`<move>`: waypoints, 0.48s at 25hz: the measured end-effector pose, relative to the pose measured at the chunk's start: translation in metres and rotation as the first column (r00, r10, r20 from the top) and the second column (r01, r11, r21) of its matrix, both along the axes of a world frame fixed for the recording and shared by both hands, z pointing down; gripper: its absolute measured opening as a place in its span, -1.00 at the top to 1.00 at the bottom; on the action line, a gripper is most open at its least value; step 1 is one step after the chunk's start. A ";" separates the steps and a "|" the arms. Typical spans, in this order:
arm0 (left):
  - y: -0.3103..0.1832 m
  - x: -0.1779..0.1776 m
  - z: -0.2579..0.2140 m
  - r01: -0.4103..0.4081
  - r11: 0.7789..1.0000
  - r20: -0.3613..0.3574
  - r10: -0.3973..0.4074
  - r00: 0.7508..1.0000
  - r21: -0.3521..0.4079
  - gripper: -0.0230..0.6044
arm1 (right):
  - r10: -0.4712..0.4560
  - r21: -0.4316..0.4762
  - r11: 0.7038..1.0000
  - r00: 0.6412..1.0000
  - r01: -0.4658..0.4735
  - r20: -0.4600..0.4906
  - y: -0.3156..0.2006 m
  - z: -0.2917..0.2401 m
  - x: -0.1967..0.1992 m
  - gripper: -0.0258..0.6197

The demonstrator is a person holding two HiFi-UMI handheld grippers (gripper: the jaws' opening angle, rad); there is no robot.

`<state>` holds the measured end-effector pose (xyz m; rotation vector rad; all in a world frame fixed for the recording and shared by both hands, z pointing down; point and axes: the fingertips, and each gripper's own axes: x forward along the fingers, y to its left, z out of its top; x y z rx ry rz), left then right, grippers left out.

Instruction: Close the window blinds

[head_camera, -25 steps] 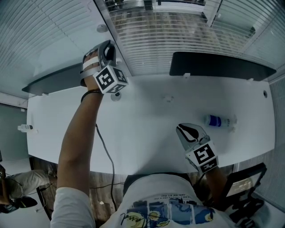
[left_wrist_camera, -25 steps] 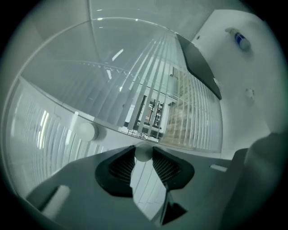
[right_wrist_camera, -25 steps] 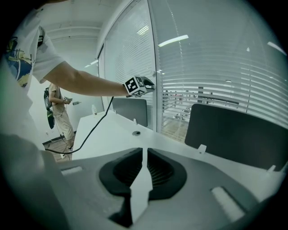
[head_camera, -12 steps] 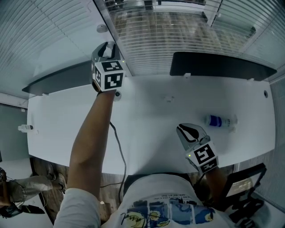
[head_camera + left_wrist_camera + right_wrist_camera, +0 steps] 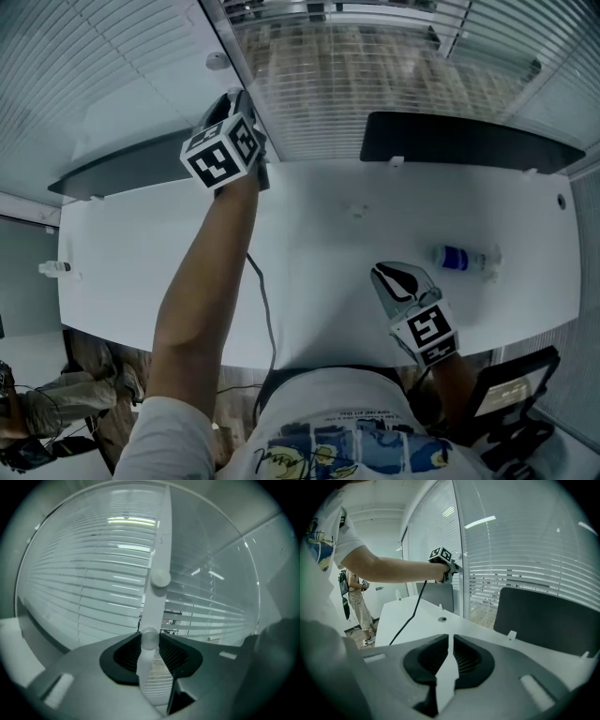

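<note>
The window blinds (image 5: 93, 588) hang with their slats level behind glass, on both sides of a white window post (image 5: 157, 564). My left gripper (image 5: 149, 642) is held up against that post, shut on a small round knob (image 5: 149, 636) on it. A second round knob (image 5: 161, 578) sits higher on the post. In the head view the left gripper (image 5: 239, 117) is at the post above the desk's far edge, marker cube (image 5: 221, 154) facing up. My right gripper (image 5: 397, 280) hovers low over the near right of the white desk (image 5: 309, 272), shut and empty; its closed fingertips (image 5: 449, 649) point at the window.
A water bottle (image 5: 461, 256) lies on the desk's right side. Two dark panels (image 5: 469, 141) (image 5: 117, 169) stand along the far edge. A black cable (image 5: 261, 295) hangs from the left arm over the desk. A person (image 5: 354, 602) stands beyond the desk's left end.
The left hand has twisted at the post while holding the knob: its marker cube turned, and the left gripper view swung from tilted sideways to facing the blinds upright. The right gripper stayed still.
</note>
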<state>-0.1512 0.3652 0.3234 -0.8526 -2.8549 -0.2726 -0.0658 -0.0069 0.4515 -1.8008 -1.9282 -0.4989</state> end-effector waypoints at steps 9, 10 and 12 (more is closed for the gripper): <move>0.000 0.001 0.003 -0.021 0.978 0.181 -0.018 0.983 0.209 0.54 | -0.001 -0.002 1.000 1.000 0.001 -0.002 0.000 0.000 0.001 0.85; 0.000 0.001 0.003 -0.024 0.978 0.181 -0.014 0.983 0.205 0.54 | 0.000 -0.001 1.000 1.000 0.000 -0.002 0.000 0.000 0.001 0.85; 0.001 0.000 0.003 -0.030 0.983 0.165 -0.001 0.986 0.181 0.54 | 0.002 0.000 1.000 1.000 -0.002 -0.001 0.001 0.000 0.000 0.85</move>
